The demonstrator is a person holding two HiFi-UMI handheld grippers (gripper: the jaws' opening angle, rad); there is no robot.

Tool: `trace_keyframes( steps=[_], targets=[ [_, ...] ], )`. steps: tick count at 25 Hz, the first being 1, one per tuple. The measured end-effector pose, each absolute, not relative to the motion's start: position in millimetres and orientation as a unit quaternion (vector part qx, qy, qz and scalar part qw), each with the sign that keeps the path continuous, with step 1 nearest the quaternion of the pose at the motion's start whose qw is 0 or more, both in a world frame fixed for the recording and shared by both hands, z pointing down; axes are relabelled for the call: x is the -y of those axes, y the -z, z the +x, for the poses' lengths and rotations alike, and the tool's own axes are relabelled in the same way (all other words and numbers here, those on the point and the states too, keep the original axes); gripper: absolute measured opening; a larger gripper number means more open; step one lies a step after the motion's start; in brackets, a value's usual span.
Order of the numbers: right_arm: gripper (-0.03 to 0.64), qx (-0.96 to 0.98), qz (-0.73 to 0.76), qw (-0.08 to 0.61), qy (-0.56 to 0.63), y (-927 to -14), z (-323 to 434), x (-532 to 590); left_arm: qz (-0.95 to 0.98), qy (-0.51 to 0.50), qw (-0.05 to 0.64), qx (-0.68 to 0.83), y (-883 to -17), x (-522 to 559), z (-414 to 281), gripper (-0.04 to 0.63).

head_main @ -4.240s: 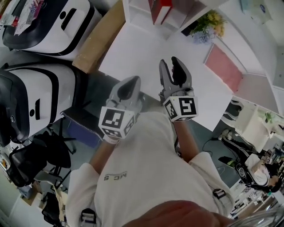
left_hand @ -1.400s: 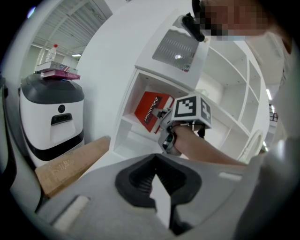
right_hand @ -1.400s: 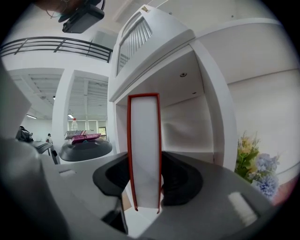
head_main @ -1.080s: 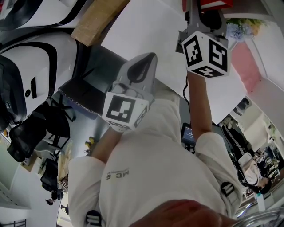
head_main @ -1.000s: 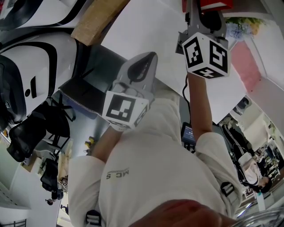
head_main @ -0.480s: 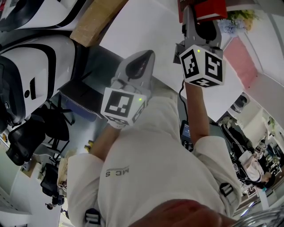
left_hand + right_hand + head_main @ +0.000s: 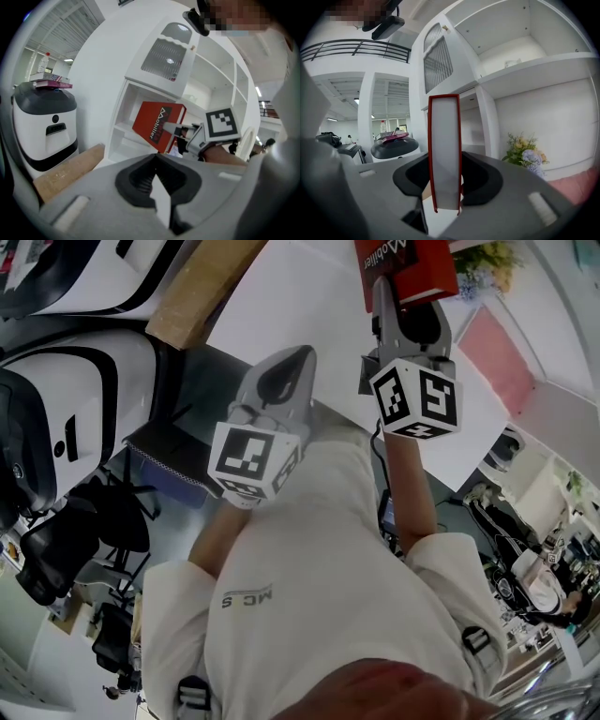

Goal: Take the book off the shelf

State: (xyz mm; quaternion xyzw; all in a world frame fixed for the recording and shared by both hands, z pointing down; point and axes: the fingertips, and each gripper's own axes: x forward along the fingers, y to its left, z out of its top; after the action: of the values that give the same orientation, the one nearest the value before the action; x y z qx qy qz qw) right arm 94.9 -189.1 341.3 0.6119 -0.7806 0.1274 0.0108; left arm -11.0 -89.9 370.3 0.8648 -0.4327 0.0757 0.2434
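Observation:
A red book (image 7: 405,266) with white lettering on its cover is clamped between the jaws of my right gripper (image 7: 409,307), held out in front of the white shelf unit (image 7: 140,126). In the right gripper view the red book (image 7: 444,154) stands edge-on, white pages toward the camera, both jaws pressed on its covers. The left gripper view shows the red book (image 7: 157,123) tilted in the air before the shelves. My left gripper (image 7: 284,381) hangs lower at the left, jaws together, holding nothing.
A white table (image 7: 300,324) lies below the grippers, with a wooden plank (image 7: 192,289) along its left edge. White and black machines (image 7: 66,399) stand at the left. Flowers (image 7: 525,152) and a pink mat (image 7: 492,343) sit to the right.
My right gripper has drawn back toward me with the red book, so more of the cover shows in the head view. The left gripper has barely shifted.

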Motion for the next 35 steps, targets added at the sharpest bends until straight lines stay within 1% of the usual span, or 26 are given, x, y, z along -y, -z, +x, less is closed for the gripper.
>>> trace_keyframes(
  steps=[18,35],
  targets=[
    [0.169,0.786,0.606,0.032,-0.118,-336.8,95.8,106.4,0.877,-0.072,0.226,0.419,-352.0,69.1,-22.3,0.000],
    [0.169,0.789,0.591,0.061,-0.159,-369.8,81.7,51.3,0.877,-0.097,0.225,0.414,-362.2,40.8,-32.5,0.000]
  ],
)
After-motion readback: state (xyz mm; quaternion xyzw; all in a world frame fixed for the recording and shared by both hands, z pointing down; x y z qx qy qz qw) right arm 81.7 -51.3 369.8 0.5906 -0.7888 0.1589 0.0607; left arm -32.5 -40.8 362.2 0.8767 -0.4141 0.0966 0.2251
